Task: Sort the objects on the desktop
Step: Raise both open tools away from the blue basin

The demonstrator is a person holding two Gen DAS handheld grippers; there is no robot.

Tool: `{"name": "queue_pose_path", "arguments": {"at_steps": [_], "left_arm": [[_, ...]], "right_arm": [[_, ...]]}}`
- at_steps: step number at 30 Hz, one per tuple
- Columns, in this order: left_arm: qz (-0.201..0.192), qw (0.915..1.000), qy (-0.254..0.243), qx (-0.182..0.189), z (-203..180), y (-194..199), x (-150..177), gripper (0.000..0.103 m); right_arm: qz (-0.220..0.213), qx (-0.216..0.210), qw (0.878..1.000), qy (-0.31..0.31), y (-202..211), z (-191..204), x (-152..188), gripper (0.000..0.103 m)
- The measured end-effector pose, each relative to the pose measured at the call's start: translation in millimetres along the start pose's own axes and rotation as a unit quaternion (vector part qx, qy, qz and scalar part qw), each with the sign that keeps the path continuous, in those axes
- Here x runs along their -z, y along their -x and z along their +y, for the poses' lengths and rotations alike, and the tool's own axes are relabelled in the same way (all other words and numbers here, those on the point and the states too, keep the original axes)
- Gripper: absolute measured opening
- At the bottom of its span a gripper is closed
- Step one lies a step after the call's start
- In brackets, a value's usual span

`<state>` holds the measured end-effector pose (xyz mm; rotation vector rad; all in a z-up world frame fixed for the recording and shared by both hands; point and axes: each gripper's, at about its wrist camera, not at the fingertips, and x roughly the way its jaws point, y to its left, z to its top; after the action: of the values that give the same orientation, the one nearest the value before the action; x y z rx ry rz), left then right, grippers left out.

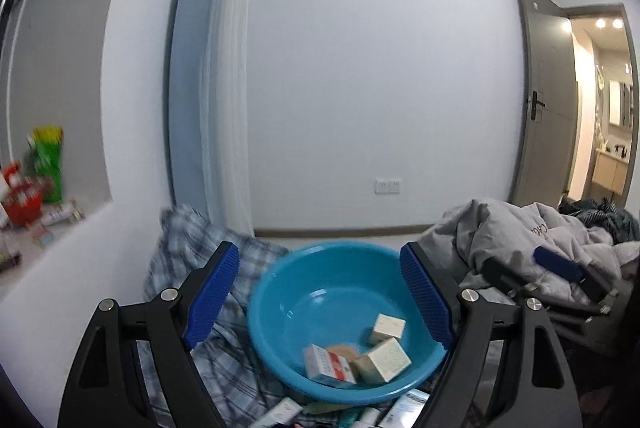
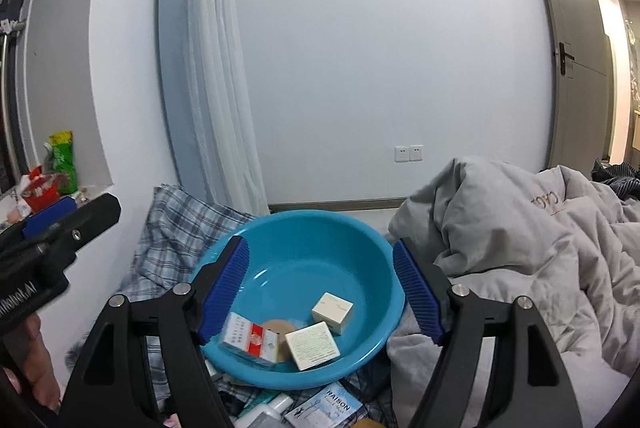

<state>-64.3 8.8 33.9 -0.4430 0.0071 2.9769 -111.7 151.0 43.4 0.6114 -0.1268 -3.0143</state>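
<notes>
Round blue plastic basin [image 2: 296,268] already holds small cardboard boxes [image 2: 332,312]; left tongs [image 1: 320,292] and right tongs [image 2: 320,288] gape wide, empty. Next: reach low for tubes [image 2: 276,404], grip mid-body.

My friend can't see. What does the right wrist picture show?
Open, empty tongs hover over a blue basin holding three small boxes, on a bed beside a grey quilt. The other tongs show at left.

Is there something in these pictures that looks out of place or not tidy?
Yes. The blue basin sits on a crumpled plaid cloth on a bed, beside a bunched grey duvet, not on a desk. Three small boxes lie jumbled inside it, and more packets lie loose in front.
</notes>
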Motion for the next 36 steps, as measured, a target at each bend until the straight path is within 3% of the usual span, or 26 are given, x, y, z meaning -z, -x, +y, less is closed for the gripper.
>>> {"name": "queue_pose_path", "arguments": {"at_steps": [3,12,19,21,26,29,31,36], "left_arm": [[-0.028,0.9996,-0.005,-0.007,1,24,-9,0.085],[-0.079,0.9966,0.018,0.015,14,82,-30,0.09],[-0.082,0.9962,0.023,0.021,18,94,-36,0.09],[-0.085,0.9959,0.025,0.018,19,96,-36,0.09],[-0.09,0.9954,0.027,0.015,22,94,-35,0.09],[-0.111,0.9928,0.044,0.016,27,99,-34,0.091],[-0.125,0.9903,0.055,0.025,31,105,-34,0.103],[-0.161,0.9841,0.069,0.03,36,122,-35,0.103]], "right_arm": [[-0.021,-0.006,1.0,-0.011,25,-1,-12,0.084],[-0.074,-0.013,0.997,-0.032,81,-8,-30,0.084],[-0.102,-0.009,0.995,-0.019,106,-2,-35,0.085],[-0.112,-0.01,0.993,-0.02,112,-2,-36,0.095],[-0.13,-0.006,0.991,-0.035,119,-7,-38,0.102],[-0.133,-0.007,0.99,-0.044,122,-12,-39,0.102],[-0.133,-0.004,0.99,-0.044,122,-13,-40,0.102],[-0.135,0.0,0.99,-0.045,123,-13,-41,0.102]]}}
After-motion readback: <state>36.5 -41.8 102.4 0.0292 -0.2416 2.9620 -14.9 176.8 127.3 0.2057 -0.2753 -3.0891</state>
